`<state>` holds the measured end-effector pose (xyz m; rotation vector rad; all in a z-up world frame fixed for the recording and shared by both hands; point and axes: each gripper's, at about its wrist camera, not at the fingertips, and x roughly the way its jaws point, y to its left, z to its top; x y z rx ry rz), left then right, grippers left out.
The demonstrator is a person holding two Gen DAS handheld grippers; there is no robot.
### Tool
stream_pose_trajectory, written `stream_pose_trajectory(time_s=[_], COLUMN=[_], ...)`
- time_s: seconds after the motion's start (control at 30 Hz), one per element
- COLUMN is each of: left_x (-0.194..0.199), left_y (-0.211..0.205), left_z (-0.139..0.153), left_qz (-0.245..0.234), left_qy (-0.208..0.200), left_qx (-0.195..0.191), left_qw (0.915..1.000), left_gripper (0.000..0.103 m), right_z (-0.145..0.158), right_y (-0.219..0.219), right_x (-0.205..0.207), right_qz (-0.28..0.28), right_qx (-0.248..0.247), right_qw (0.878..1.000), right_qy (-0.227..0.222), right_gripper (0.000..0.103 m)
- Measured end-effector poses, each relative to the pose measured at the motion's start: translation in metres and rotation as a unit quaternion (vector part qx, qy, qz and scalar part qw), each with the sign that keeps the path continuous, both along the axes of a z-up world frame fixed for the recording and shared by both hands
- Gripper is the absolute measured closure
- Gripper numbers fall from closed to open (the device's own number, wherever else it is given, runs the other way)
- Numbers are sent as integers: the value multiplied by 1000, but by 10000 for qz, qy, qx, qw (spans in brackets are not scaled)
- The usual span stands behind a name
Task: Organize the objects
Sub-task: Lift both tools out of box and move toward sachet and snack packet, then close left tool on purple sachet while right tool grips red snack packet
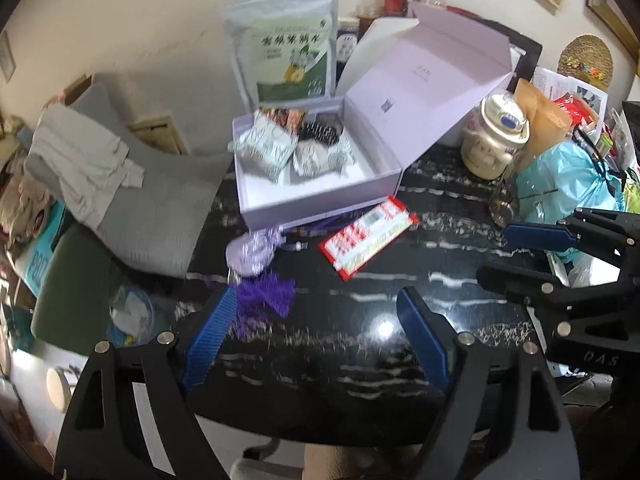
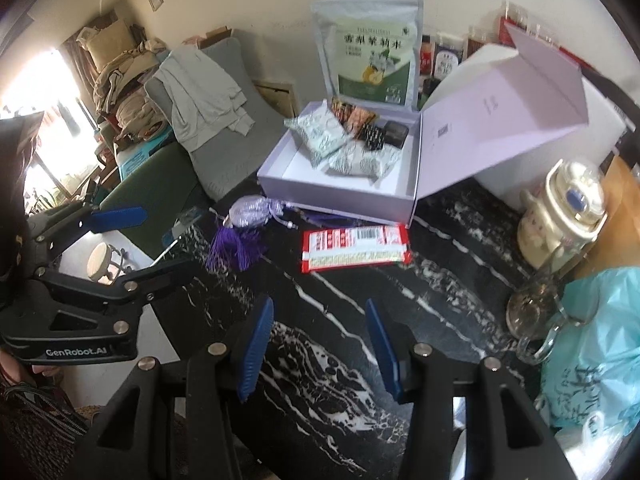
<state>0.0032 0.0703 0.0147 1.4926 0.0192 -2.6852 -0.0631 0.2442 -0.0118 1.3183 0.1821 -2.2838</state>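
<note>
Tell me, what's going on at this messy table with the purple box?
A person is tidying up, holding a gripper in each hand. The left gripper and the right gripper are both open and empty above the black marble table. The lilac box sits open with snack packets inside and a big green pouch standing behind them. A red and white packet and a lilac pouch with a purple tassel lie on the table beside the box, not packed yet.
</note>
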Motion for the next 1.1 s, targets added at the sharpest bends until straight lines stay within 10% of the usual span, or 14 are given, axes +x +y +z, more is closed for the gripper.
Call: stream_pose_trajectory(time_s=[1.1], left_x=[-69], left_y=[-103], left_z=[-117], left_qz=[442], left_qy=[-722], left_qx=[717], left_qw=[9938], left_gripper=[21], right_z=[-99], right_y=[-36], right_x=[-87], right_qz=[-797], right_qx=[220], right_qw=[9954], right_qy=[-481], right_gripper=[14])
